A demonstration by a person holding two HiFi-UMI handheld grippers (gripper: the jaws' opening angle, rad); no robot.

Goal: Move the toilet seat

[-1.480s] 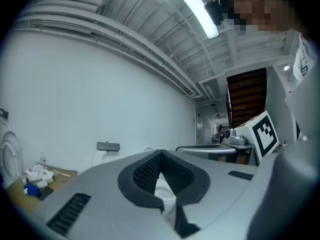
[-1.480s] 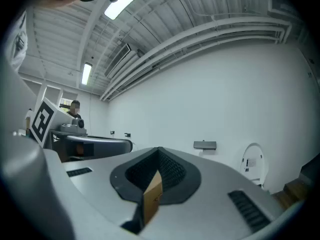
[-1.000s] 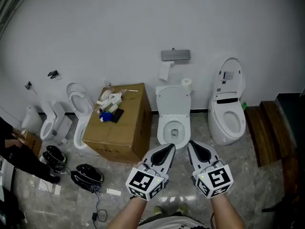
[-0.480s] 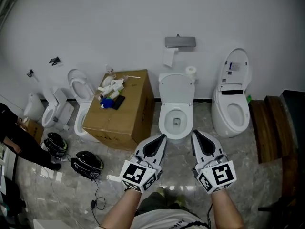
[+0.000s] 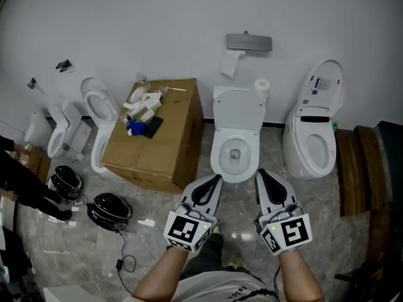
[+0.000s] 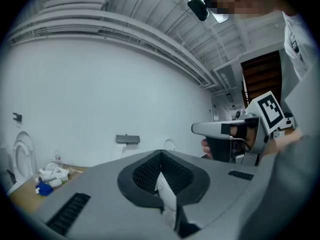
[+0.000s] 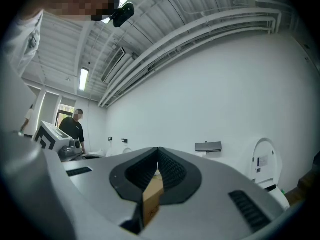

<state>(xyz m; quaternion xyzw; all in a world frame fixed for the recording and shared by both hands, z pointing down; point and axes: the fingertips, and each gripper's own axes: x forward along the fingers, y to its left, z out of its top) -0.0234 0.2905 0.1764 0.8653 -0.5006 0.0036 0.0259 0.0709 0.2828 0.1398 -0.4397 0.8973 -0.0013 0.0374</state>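
I'm bringing the left gripper (image 5: 214,182) and right gripper (image 5: 261,176), both closed and empty, closer to line up on the toilet seat (image 5: 219,155) at twelve o'clock.

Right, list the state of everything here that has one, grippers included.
left gripper, shut, empty
right gripper, shut, empty
middle toilet, lid up, bowl open
right toilet, lid up
toilet beside the box, lid up
cardboard box, closed, clutter on top
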